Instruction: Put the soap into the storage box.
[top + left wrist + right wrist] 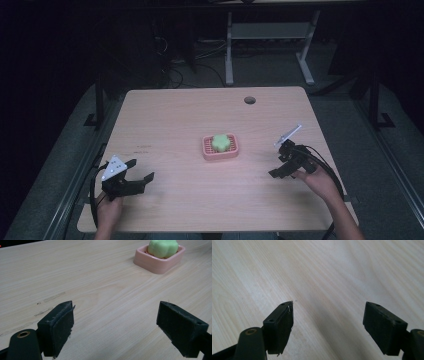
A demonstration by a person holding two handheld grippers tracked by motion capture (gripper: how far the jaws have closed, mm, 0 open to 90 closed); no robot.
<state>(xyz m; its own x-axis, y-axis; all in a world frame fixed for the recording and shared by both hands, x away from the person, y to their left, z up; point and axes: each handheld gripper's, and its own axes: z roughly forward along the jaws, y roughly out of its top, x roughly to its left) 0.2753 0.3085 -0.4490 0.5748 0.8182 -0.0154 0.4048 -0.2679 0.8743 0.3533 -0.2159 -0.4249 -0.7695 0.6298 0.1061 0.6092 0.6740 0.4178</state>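
A pink slotted dish (220, 154) sits at the middle of the wooden table (175, 120), with a green flower-shaped block (220, 142) resting in it. In the left gripper view the dish (155, 263) and green block (163, 248) lie ahead to the upper right. My left gripper (139, 170) rests near the front left of the table, open and holding nothing; its jaws stand wide apart (115, 327). My right gripper (279, 161) is at the right side of the table, tilted down toward the wood, open with nothing between its fingers (328, 327).
A round cable hole (249, 100) lies near the table's far edge. Cables trail from both grippers off the front edge. Beyond the table stand a grey desk frame (270, 35) and dark floor with wires.
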